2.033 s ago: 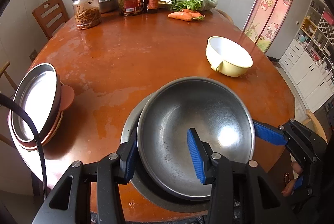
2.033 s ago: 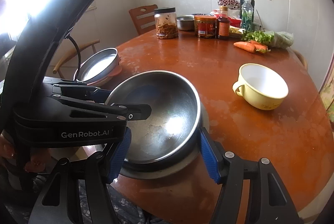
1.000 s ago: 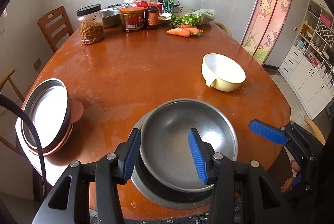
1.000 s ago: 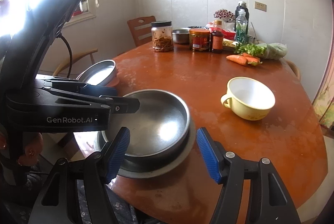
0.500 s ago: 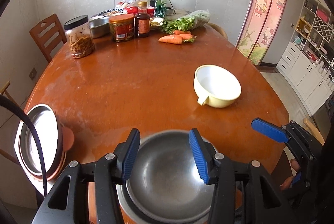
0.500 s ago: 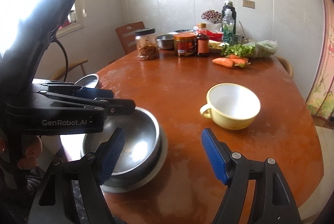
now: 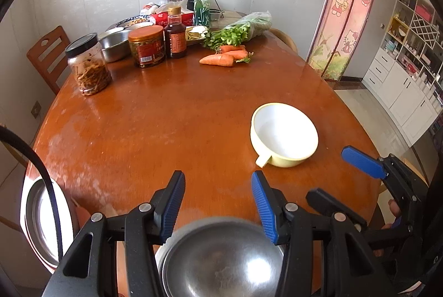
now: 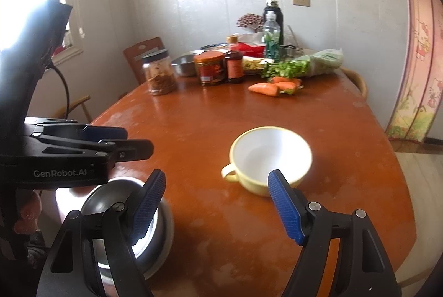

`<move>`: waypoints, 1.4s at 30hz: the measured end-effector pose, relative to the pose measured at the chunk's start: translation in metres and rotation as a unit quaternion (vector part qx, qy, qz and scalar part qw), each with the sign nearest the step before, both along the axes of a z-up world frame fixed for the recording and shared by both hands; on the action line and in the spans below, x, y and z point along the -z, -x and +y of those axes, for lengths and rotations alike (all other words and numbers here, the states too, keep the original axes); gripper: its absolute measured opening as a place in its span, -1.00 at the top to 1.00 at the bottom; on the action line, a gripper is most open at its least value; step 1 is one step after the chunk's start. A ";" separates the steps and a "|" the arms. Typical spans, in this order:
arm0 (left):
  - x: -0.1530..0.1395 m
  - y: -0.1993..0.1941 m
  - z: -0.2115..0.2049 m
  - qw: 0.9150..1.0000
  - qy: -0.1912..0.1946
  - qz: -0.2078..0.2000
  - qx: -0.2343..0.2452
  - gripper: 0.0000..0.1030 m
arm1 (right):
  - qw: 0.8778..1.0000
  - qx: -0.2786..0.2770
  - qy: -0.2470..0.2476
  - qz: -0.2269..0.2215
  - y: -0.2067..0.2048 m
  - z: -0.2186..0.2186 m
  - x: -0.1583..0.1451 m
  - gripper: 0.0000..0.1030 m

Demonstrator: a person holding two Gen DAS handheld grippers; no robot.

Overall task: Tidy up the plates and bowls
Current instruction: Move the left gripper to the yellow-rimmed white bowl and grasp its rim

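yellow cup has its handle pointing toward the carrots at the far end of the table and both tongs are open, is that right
Not quite. The yellow cup has its handle on the near side, pointing back toward the camera and away from the carrots, as the left wrist view shows. The rest holds: the left tongs and right tongs are both open and empty.
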State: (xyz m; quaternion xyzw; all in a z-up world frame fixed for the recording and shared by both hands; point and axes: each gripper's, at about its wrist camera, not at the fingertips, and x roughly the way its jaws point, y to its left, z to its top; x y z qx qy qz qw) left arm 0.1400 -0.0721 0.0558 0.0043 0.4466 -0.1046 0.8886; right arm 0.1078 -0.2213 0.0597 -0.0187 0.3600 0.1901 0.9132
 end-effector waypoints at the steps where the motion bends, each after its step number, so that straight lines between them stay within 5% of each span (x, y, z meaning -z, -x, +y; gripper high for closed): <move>1: 0.000 -0.003 -0.001 1.000 -0.001 0.001 0.002 0.03 | 1.000 0.004 0.000 0.001 -0.003 -0.002 -0.001 -0.51; 18: 0.006 -0.054 -0.020 0.999 -0.018 0.019 0.040 0.02 | 0.998 0.059 -0.014 0.028 -0.046 -0.026 0.011 -0.52; 23: 0.013 -0.072 -0.027 0.997 -0.028 0.026 0.062 -0.19 | 0.997 0.075 -0.016 0.029 -0.053 -0.031 0.018 -0.52; 29: 0.026 -0.096 -0.038 0.994 -0.041 0.049 0.086 -0.21 | 0.992 0.114 -0.029 0.044 -0.063 -0.043 0.029 -0.55; 42: 0.063 -0.137 -0.062 0.988 -0.070 0.079 0.113 -0.22 | 0.979 0.153 -0.057 0.122 -0.084 -0.061 0.065 -0.55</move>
